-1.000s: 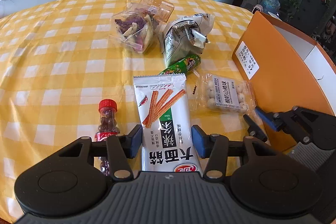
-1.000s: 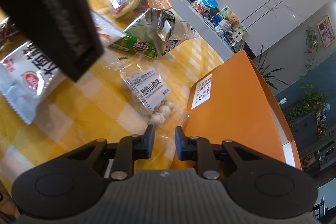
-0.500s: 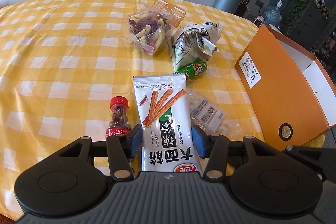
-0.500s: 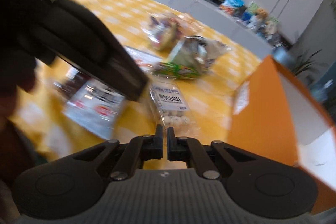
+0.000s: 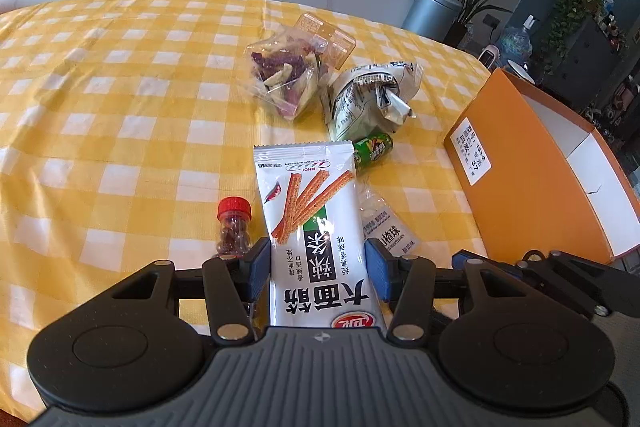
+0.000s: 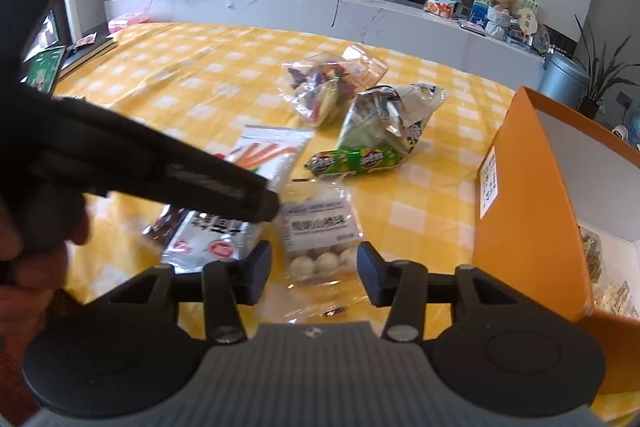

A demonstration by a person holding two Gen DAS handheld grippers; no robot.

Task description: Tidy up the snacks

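Right gripper [image 6: 315, 277] wide apart, straddling ball-snack pack [image 6: 320, 239] at lower centre; pack's long axis runs along fingers. Left gripper [image 5: 318, 269] wide, flanking spicy-stick packet [image 5: 316, 235].

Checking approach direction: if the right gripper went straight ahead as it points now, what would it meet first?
Probably the clear pack of white balls, lying between the open fingers of the right gripper. Beyond it lies the green sausage stick; depth is uncertain.
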